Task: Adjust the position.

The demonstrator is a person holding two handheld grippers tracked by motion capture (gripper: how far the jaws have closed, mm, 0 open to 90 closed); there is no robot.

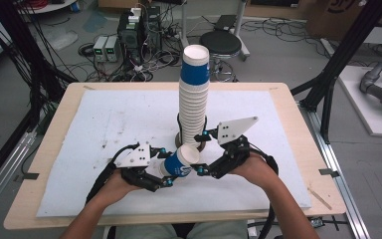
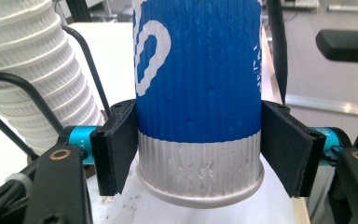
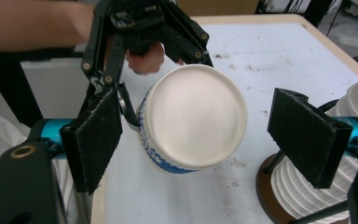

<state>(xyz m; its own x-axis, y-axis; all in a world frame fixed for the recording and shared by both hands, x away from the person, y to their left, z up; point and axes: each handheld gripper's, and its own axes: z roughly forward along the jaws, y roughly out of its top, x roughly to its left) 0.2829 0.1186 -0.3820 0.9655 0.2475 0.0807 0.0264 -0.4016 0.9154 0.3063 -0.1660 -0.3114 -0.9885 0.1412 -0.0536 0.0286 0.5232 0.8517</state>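
Note:
A blue and white paper cup (image 1: pixel 181 162) lies on its side above the white mat, with my left gripper (image 1: pixel 168 168) shut on it. In the left gripper view both pads press the cup (image 2: pixel 198 93) near its white ribbed band. My right gripper (image 1: pixel 199 154) is open just right of the cup. Its jaws stand wide on either side of the cup's round white end (image 3: pixel 193 121) without touching it. A tall stack of cups (image 1: pixel 194 94) rises right behind both grippers in a black wire holder on a brown base (image 3: pixel 263 191).
A white mat (image 1: pixel 104 124) covers most of the wooden table (image 1: pixel 298 129). Beyond the far edge stand a black stool (image 1: pixel 221 43) and electronics with cables (image 1: pixel 129 35) on the floor. Black frame posts (image 1: pixel 328 99) rise at the right.

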